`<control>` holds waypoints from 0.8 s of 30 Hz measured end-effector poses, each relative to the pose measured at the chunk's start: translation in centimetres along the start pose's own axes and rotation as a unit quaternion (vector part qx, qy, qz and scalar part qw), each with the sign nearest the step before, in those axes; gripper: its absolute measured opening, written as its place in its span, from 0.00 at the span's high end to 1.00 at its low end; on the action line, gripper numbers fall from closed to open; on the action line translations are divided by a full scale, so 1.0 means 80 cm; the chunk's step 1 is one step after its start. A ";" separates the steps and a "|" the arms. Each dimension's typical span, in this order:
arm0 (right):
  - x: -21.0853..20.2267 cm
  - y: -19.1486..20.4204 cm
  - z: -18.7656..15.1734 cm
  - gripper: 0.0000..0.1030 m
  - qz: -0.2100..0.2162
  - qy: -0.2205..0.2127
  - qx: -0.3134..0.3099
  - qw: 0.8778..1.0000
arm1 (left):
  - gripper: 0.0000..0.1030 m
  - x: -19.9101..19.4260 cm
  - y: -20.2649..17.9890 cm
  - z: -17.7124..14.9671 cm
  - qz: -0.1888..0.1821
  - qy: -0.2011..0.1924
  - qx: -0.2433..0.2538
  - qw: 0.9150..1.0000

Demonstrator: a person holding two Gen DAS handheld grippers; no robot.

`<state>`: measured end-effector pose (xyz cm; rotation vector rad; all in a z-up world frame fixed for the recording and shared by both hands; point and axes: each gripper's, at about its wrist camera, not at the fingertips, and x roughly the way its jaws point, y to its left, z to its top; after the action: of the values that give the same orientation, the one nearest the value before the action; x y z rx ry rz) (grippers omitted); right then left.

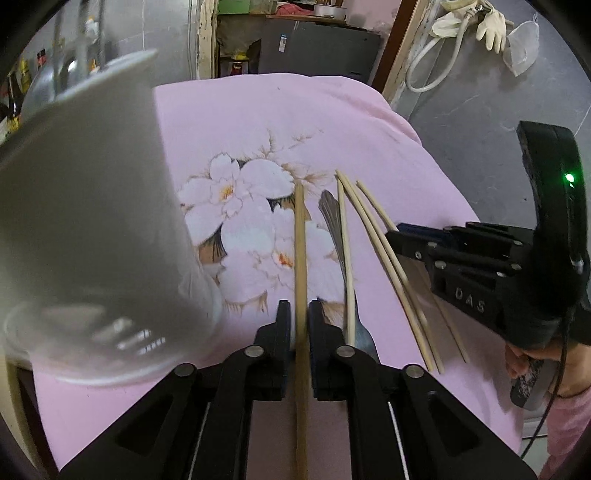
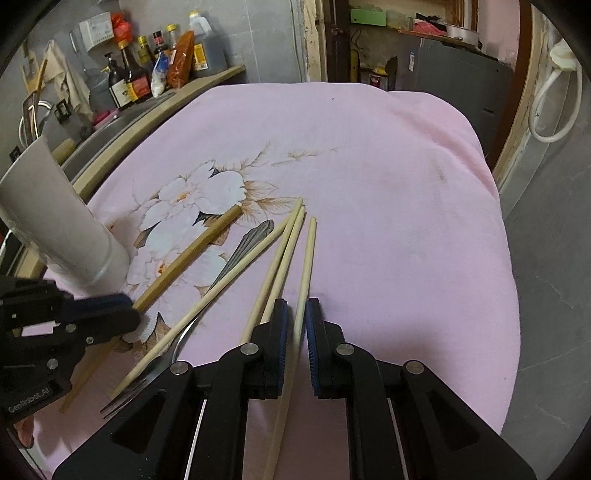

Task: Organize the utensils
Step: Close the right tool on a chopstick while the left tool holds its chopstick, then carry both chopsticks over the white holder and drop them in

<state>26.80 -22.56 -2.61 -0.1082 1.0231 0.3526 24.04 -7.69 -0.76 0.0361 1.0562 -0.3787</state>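
Observation:
On the pink flowered cloth [image 1: 280, 122] lie a darker wooden chopstick [image 1: 300, 236], several pale chopsticks [image 1: 373, 229] and a metal fork [image 1: 334, 221]. My left gripper [image 1: 295, 314] has its jaws close around the darker chopstick, which runs between them; in the right wrist view it [image 2: 110, 314] pinches that chopstick [image 2: 192, 251]. My right gripper [image 2: 294, 314] has its jaws narrowly around a pale chopstick [image 2: 308, 254]. A white cup [image 2: 55, 218] stands at the left, blurred and near in the left wrist view [image 1: 85, 229]. The fork [image 2: 240, 251] lies under a pale chopstick.
A counter with sauce bottles [image 2: 147, 70] and a sink [image 2: 107, 129] borders the cloth on the left. A grey cabinet [image 1: 317, 48] stands behind the table. The grey floor [image 1: 480, 122] drops off to the right. A hose and gloves [image 1: 469, 26] hang at the back right.

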 end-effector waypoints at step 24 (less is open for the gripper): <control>-0.009 -0.008 -0.013 0.97 0.032 -0.010 0.045 0.998 | 0.96 0.015 -0.014 0.006 -0.006 -0.007 -0.012 1.000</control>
<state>25.85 -23.58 -2.60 0.0086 1.0232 0.3642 24.58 -9.16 -1.38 0.0062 1.0483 -0.3757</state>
